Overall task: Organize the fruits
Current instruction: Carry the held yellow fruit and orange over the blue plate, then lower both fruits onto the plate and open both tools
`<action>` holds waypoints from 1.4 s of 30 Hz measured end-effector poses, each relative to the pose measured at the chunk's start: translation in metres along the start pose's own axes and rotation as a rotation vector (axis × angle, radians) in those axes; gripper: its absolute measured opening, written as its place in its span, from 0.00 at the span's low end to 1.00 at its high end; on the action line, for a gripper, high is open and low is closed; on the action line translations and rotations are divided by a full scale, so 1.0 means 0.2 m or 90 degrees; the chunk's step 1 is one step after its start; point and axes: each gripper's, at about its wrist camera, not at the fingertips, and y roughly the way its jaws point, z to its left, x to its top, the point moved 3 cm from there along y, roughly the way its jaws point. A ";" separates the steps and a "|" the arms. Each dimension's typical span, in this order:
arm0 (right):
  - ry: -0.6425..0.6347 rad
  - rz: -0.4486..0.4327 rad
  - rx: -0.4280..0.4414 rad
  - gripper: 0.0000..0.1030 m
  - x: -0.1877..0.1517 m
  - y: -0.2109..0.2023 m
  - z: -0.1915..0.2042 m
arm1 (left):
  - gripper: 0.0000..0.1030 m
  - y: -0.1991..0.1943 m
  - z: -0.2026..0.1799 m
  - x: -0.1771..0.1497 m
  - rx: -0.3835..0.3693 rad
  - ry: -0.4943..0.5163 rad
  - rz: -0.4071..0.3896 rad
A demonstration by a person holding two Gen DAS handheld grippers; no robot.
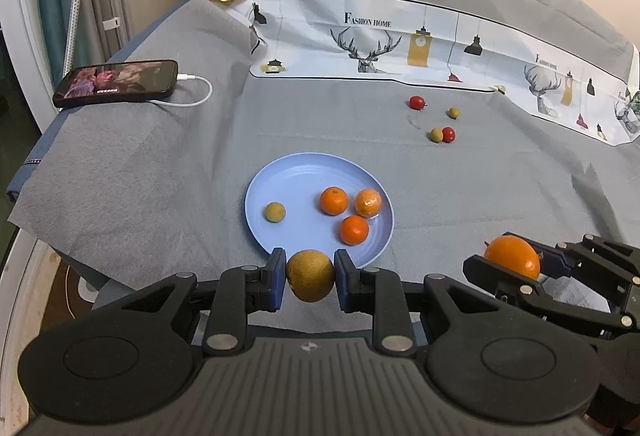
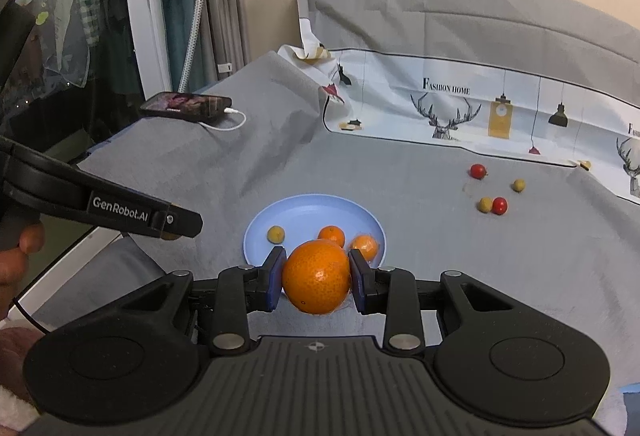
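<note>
The blue plate [image 1: 280, 176] at the table's middle holds three small oranges [image 1: 333, 200] and one brownish longan [image 1: 275, 212]. Far right on the grey cloth [image 1: 160, 156] lie two red cherry tomatoes [image 1: 416, 102] and two more longans [image 1: 436, 135]. The left gripper [image 1: 310, 276] clenches a brown-green fruit [image 1: 310, 275] over the plate's near rim; the right gripper [image 2: 316, 282] grasps a large orange [image 2: 316, 278]. A phone [image 1: 116, 82] lies far left

A pale blue plate [image 1: 280, 176] sits on grey cloth [image 1: 160, 156]. The white sheet [image 1: 400, 36] shows black stag heads and yellow lanterns. Blue pads [image 1: 276, 278] flank a brownish-green fruit [image 1: 311, 275]; the tangerine [image 2: 316, 276] is orange.
</note>
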 end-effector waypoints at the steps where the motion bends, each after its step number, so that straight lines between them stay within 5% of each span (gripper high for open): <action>1: 0.000 0.003 0.000 0.34 0.00 0.01 -0.01 | 0.27 0.02 0.01 0.01 0.001 -0.002 0.002; 23: 0.017 0.106 0.028 0.34 -0.01 0.72 -0.13 | 0.27 0.71 0.03 0.31 0.035 0.034 0.091; 34: -0.012 0.152 0.063 0.34 -0.08 1.01 -0.13 | 0.27 1.07 0.05 0.33 0.046 0.064 0.148; 35: -0.018 0.157 0.070 0.35 -0.07 1.02 -0.13 | 0.31 1.08 0.04 0.34 0.040 0.071 0.147; 37: -0.023 0.156 0.081 0.41 -0.06 1.05 -0.13 | 0.64 1.06 0.04 0.36 0.034 0.081 0.126; 38: -0.023 0.154 0.079 0.46 -0.04 1.05 -0.13 | 0.90 1.03 0.04 0.37 0.042 0.082 0.104; 39: -0.022 0.151 0.073 0.56 -0.03 1.03 -0.13 | 1.00 0.99 0.05 0.39 0.051 0.083 0.077; 42: -0.011 0.147 0.047 0.77 0.00 0.94 -0.16 | 1.00 0.86 0.04 0.39 0.054 0.106 0.036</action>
